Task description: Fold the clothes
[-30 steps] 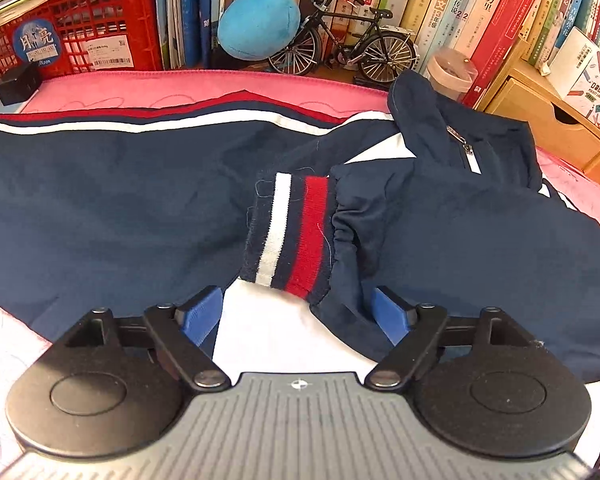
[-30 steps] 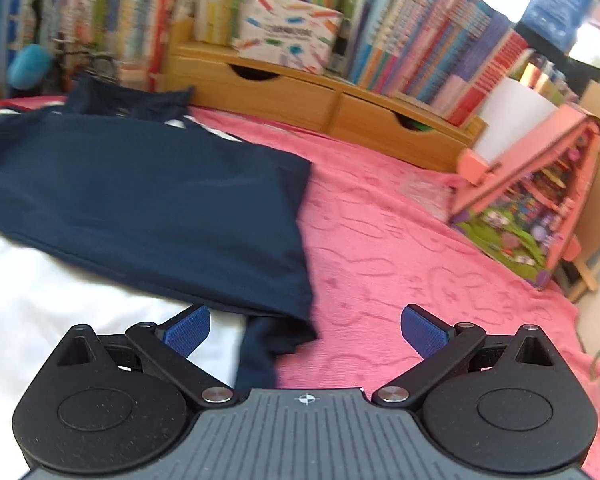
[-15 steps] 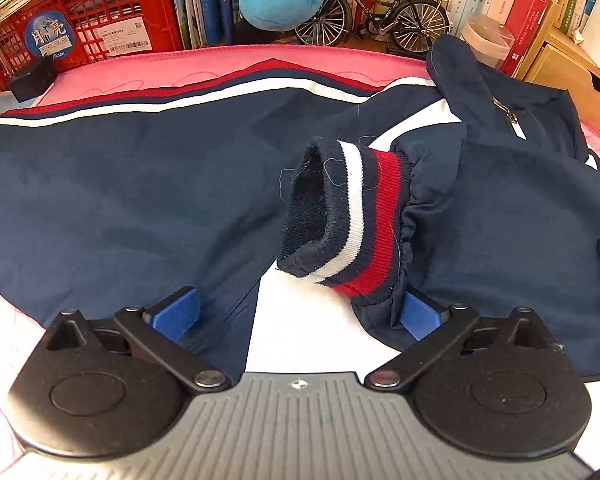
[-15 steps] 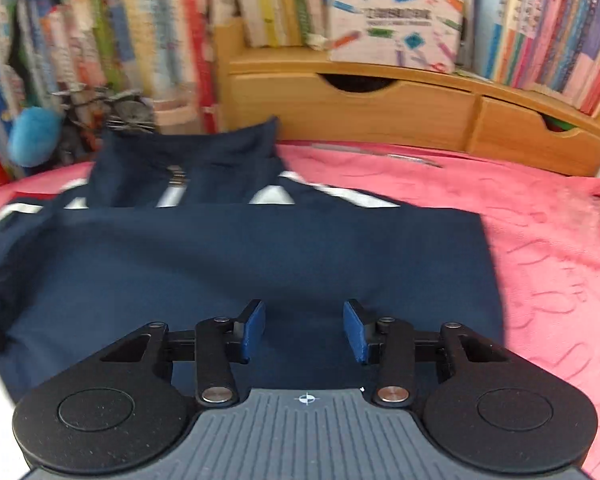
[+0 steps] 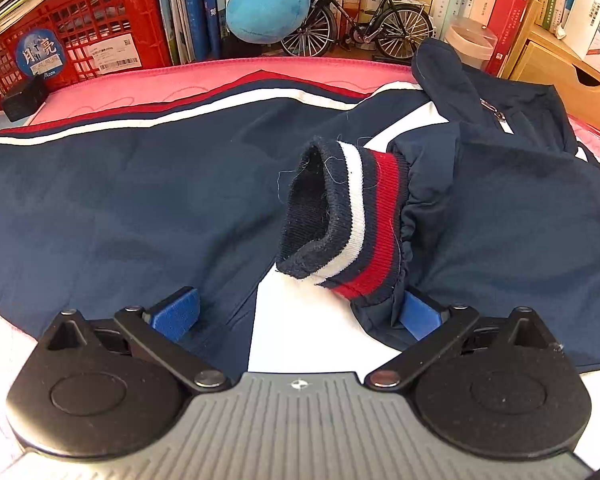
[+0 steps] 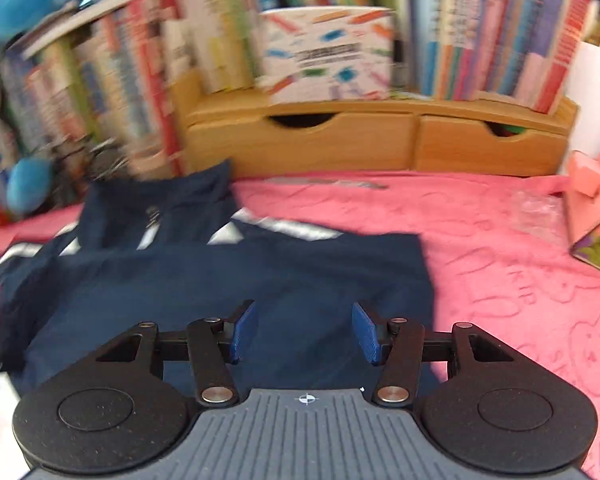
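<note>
1. A navy track jacket (image 5: 120, 208) lies spread over a pink blanket (image 6: 500, 248), its right sleeve laid across the body so the striped cuff (image 5: 356, 216) stands open near the middle.
2. The left gripper (image 5: 296, 314) hovers low at the near side, its blue pads spread wide — the cuff sits just beyond them, and the right pad is partly hidden under sleeve cloth, so whether it touches is unclear.
3. The right gripper (image 6: 305, 330) hangs over the folded right panel, jaws part-spread and pinching nothing; this view is motion-blurred.
4. Risk: the propped cuff could roll off the body if the left pads nudge it, undoing the sleeve fold. A pad catching the loose threads at the cuff rim would drag it too.
5. Room: open blanket lies to the right of the jacket — the far edge is crowded by a model bicycle (image 5: 360, 16), a blue plush ball (image 5: 268, 0) and wooden drawers (image 6: 380, 140).
</note>
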`<state>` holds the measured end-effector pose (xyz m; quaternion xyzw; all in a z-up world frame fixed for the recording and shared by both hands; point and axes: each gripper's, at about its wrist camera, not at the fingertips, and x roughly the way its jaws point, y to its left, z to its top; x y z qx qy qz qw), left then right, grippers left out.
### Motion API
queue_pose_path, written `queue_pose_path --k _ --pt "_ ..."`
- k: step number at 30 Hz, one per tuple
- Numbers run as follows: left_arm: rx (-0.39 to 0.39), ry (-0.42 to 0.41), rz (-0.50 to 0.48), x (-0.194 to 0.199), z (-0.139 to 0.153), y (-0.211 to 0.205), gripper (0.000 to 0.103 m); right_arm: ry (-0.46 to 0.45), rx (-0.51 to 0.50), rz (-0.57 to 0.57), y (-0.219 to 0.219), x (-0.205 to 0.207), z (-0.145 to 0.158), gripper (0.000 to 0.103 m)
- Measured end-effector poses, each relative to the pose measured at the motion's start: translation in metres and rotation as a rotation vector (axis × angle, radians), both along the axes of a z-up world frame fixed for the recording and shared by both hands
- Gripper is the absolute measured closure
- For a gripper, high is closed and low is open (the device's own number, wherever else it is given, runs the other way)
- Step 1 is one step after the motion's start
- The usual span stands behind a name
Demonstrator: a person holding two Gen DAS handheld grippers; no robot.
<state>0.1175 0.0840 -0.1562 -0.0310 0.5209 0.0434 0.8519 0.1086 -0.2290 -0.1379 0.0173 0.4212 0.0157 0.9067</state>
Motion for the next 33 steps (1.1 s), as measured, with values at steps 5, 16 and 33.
queue_pose_path --k 5,16,33 --pt "-0.001 -0.002 -0.011 0.001 0.0 0.001 0.0 0.057 -0.058 -0.089 -0.026 -0.034 -0.029 0.049" --pt "0.002 -0.017 -0.023 -0.001 0.0 0.0 0.0 0.03 -0.262 -0.112 0.001 -0.023 -0.011 0.011" --pt "0.039 0.03 -0.082 -0.038 0.036 -0.018 0.0 0.148 -0.078 0.222 0.092 -0.054 -0.012 0.0"
